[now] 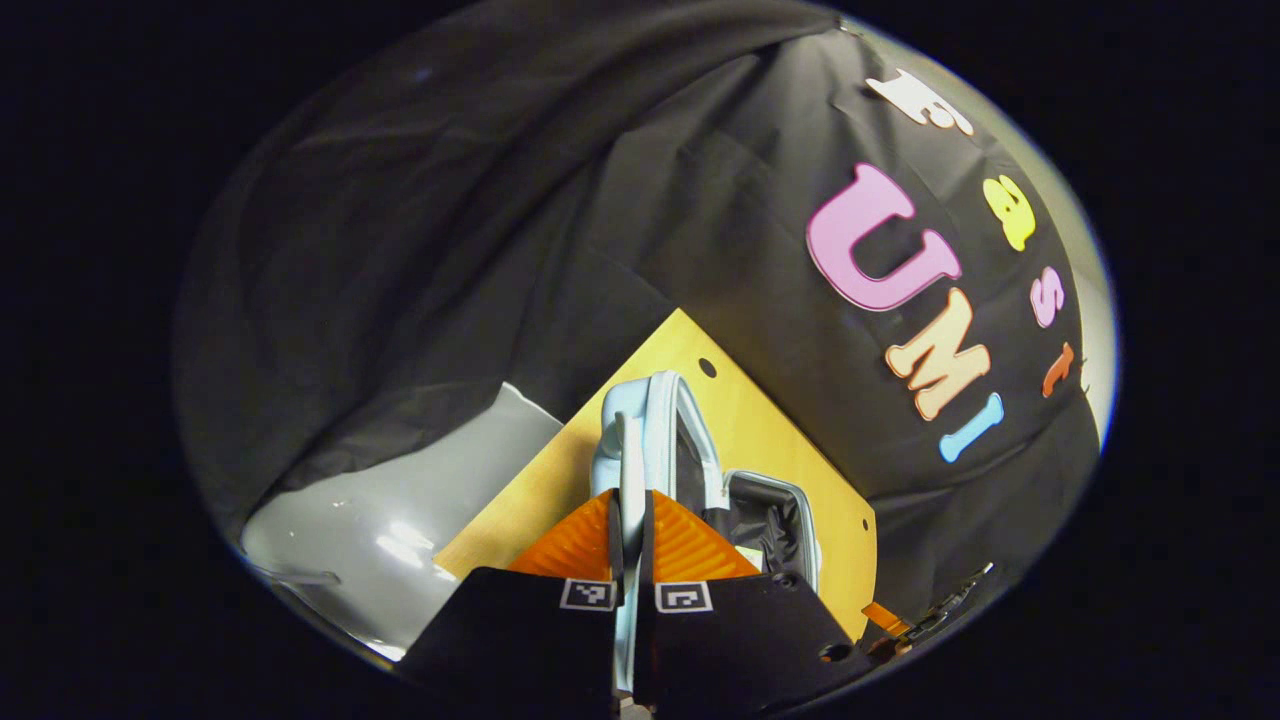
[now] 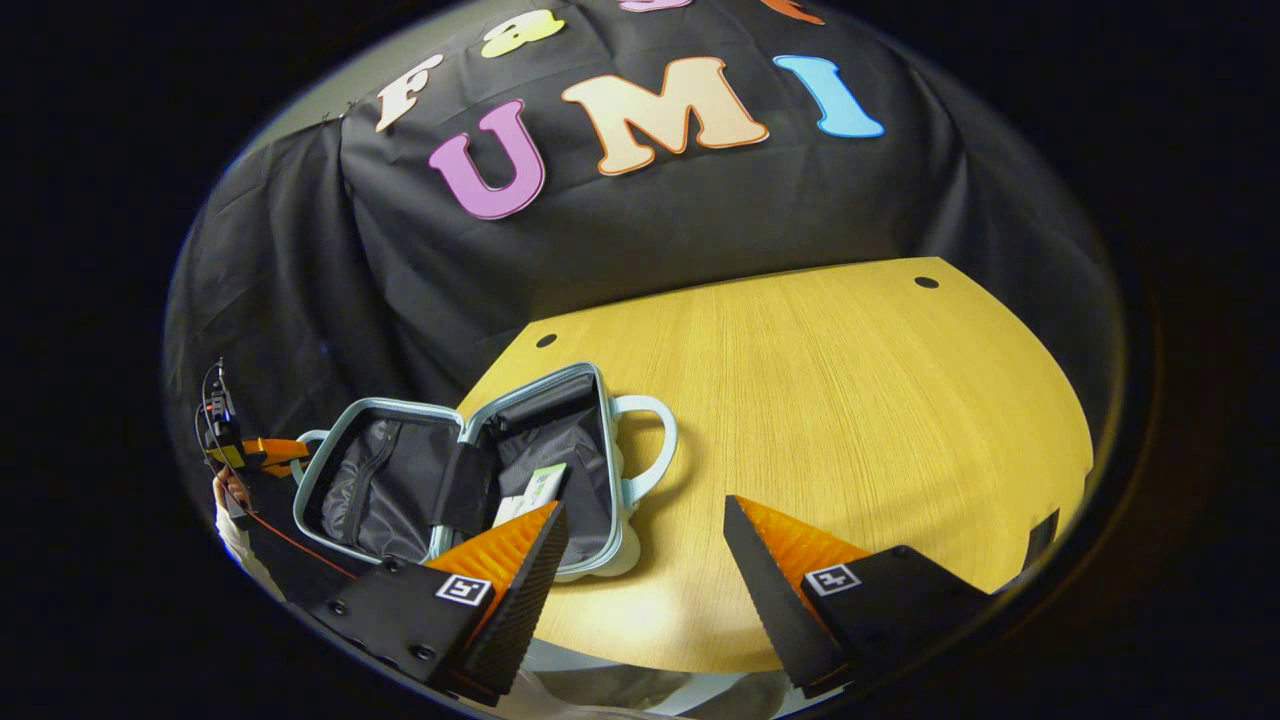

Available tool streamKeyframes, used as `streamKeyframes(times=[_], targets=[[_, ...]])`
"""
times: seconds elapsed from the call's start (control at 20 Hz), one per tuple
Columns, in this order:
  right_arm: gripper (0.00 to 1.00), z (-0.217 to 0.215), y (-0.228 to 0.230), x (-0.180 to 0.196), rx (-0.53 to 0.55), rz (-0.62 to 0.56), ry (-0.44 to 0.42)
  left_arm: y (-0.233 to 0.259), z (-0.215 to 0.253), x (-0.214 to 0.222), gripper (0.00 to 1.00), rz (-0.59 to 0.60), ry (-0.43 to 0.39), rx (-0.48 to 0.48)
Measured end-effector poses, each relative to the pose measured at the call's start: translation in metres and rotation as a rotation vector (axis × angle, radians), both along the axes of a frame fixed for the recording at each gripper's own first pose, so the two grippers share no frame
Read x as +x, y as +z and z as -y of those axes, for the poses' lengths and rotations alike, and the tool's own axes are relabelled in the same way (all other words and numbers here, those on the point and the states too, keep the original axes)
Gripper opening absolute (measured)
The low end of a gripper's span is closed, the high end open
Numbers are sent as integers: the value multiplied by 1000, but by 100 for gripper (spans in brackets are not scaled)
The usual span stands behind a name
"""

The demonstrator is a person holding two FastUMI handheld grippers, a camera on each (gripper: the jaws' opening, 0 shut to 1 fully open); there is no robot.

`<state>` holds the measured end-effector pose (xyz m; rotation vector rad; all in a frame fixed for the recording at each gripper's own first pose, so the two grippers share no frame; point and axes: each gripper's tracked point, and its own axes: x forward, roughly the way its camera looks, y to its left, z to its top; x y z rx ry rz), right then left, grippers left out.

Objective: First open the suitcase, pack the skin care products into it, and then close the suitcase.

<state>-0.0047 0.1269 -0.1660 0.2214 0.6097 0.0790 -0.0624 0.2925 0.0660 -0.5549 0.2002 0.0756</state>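
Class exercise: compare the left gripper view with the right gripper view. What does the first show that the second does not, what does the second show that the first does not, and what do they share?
Left gripper view alone: the left gripper pinching the suitcase lid's rim, and grey floor beyond the table.

Right gripper view alone: the right gripper open and empty, the suitcase's lined interior seen from above with a skin care box in one half, and the carry handle.

Both: the pale blue suitcase lying open on the wooden table.

Dim booth, light from overhead: glare patch on the table near its front edge in the right gripper view, soft shadow beside the suitcase. Strong fisheye bending at edges; both sharp, near fingers slightly soft.
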Motion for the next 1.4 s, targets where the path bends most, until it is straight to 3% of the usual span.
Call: streamKeyframes(times=[0.7,1.0,1.4], targets=[[98,55,15,15,27,37,-2,83,144,22,0,-95,-45,238],[98,89,27,21,33,51,-9,92,249,58,0,-93,-222,314],[97,104,31,40,32,76,-26,45,362,113,1,-200,-454,326]])
